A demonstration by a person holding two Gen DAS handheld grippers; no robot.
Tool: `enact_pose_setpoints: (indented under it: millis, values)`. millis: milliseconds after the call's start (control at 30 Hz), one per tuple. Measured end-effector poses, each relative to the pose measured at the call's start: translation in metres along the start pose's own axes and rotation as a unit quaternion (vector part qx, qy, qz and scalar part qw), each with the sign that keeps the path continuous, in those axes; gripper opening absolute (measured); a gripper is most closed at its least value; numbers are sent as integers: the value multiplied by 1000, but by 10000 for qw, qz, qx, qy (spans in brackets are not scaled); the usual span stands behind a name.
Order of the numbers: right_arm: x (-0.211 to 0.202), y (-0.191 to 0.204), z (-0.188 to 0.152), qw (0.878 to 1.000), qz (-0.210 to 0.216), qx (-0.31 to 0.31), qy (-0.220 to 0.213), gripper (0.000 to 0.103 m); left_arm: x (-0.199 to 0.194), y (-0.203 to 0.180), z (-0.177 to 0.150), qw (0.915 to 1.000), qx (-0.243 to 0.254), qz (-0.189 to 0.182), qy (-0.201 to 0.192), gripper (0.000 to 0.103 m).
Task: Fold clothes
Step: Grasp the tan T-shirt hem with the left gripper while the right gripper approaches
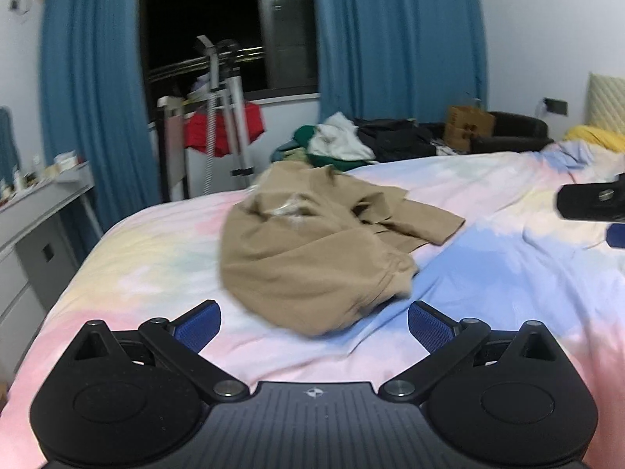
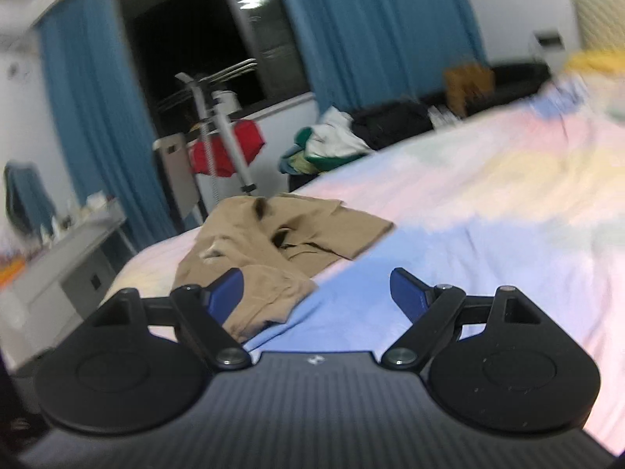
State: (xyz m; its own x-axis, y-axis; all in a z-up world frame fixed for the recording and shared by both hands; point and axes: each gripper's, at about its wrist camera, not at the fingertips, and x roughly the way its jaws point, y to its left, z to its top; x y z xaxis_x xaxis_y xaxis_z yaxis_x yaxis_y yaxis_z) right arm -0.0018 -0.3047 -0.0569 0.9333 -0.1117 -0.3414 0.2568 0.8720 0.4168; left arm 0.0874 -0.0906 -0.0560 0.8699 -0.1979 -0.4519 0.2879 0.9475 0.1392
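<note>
A crumpled tan garment (image 1: 312,242) lies in a heap on the pastel bedspread (image 1: 488,273); it also shows in the right wrist view (image 2: 273,250). My left gripper (image 1: 314,328) is open and empty, hovering just short of the garment's near edge. My right gripper (image 2: 317,293) is open and empty, with its left finger (image 2: 224,297) over the garment's near corner. Part of the right gripper shows at the right edge of the left wrist view (image 1: 590,203).
A pile of green, white and dark clothes (image 1: 343,142) lies at the bed's far edge. A drying rack with a red garment (image 1: 222,133) stands by the window. A grey desk (image 1: 35,211) is at the left. A cardboard box (image 1: 466,127) and a yellow pillow (image 1: 597,135) are at the far right.
</note>
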Motion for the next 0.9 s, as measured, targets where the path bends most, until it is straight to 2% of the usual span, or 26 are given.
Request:
enact_pose_setpoints:
  millis: [33,67,233,367,467,567,667,767,800,900]
  values:
    - [1,-6,1,9999,-29,128,16,84,11,-7,3,9993,168,-335,-68,101]
    - [4,-13,2,9995,-81,308,41,84,23,-15,6,9983,263,-509,-106,101]
    - [15,-36,0,9967,-208,783,67,84,82,-65,17,9922,772,-963,-178,99]
    - [31,-48,-1,9943,-308,1009,122,84,133,-95,21,9904,1054,-888,-89,95]
    - [42,-58,-3,9916,-381,1221,212,84,164,-93,23,9946,558,-867,70,87]
    - [51,-62,-6,9897,-395,1337,331,84,174,-81,19,9945,210,-1019,81,77]
    - [56,-61,-8,9900,-368,1310,360,84,182,-75,15,9946,221,-994,210,55]
    - [60,-58,-9,9908,-378,1235,396,84,182,-58,14,9930,-66,-1135,333,28]
    - [61,-57,-10,9911,-390,1206,407,84,178,-54,15,9930,-105,-1125,335,10]
    - [62,-53,-10,9923,-439,1083,399,84,157,-41,21,9928,-216,-1166,192,7]
